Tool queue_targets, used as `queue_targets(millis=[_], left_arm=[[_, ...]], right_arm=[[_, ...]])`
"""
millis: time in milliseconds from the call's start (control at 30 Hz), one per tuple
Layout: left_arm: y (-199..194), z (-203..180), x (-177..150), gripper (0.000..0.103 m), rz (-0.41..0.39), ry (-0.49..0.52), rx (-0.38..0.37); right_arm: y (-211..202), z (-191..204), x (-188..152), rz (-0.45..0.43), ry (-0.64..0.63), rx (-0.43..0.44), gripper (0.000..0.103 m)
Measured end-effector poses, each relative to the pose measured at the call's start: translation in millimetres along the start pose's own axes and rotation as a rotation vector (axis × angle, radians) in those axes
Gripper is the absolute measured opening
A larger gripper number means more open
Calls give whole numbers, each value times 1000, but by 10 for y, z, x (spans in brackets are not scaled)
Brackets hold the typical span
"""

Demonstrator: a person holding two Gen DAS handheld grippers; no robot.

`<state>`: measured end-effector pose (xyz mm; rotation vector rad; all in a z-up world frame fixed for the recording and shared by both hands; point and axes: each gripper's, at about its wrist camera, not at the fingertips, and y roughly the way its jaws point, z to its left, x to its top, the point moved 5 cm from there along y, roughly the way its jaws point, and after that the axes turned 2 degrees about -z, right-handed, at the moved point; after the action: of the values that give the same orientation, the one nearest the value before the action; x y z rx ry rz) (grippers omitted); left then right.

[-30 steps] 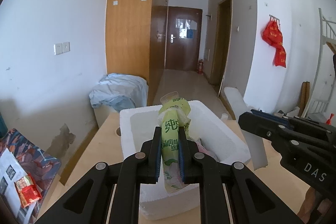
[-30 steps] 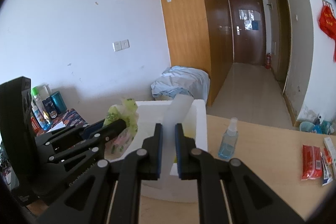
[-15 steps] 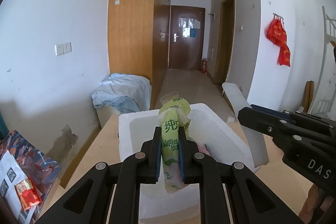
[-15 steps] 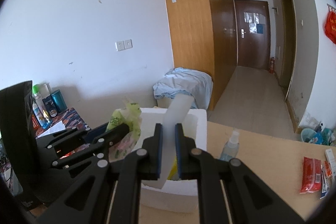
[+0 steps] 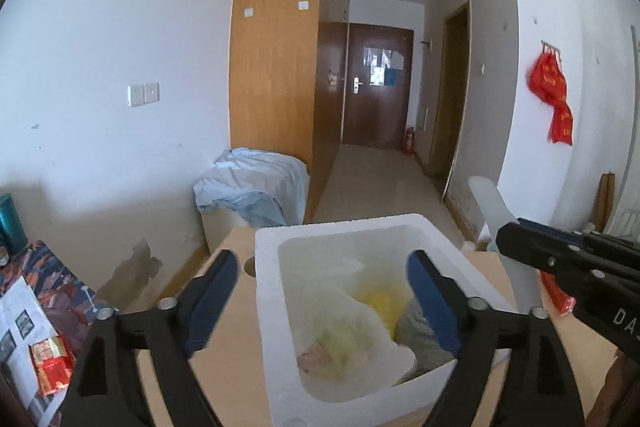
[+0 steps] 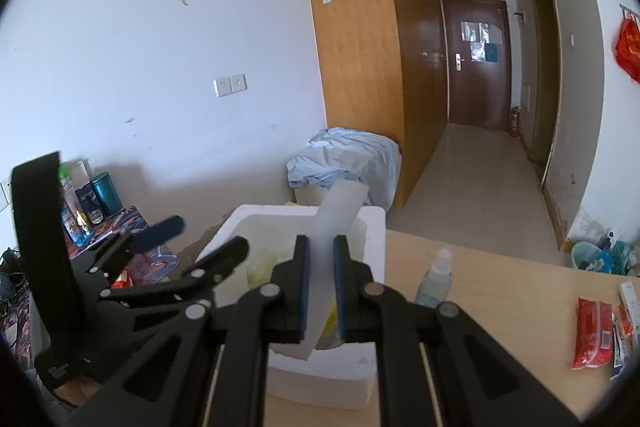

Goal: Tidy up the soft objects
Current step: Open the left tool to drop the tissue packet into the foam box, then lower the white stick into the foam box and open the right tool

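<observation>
Worktop (image 6: 500, 307) of pale wood carried a white foam box (image 5: 276, 327), open at the top. Inside the box lay soft things: a white sheet (image 5: 360, 323), a green pack (image 5: 340, 343) seen blurred on it, a yellow piece (image 5: 382, 301) and a grey cloth (image 5: 416, 327). Left gripper (image 5: 320, 291) hung over the box with its jaws spread wide, holding nothing. Right gripper (image 6: 320, 287) stood just beside the box, jaws clamped on a white foam strip (image 6: 340, 211) that rose tilted above the rim. Spray bottle (image 6: 436, 277) stood near the box; red packet (image 6: 592, 333) lay well apart.
</observation>
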<state>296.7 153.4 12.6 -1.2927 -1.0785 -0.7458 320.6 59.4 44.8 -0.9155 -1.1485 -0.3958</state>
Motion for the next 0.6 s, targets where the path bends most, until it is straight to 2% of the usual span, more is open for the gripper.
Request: queue_targets(millis=[67,400,600], left_arm=[[7,-1,-11,98,0,2,5],[-69,53,17,98,-8,-16,19],[-219,158,49,98,-39,-13,49]], right_arm=[[8,-15,-2,-1,3,-2,14],[43,-26,-21,7,-4,1,14],[131,-23,-12,21,-7,4,14]])
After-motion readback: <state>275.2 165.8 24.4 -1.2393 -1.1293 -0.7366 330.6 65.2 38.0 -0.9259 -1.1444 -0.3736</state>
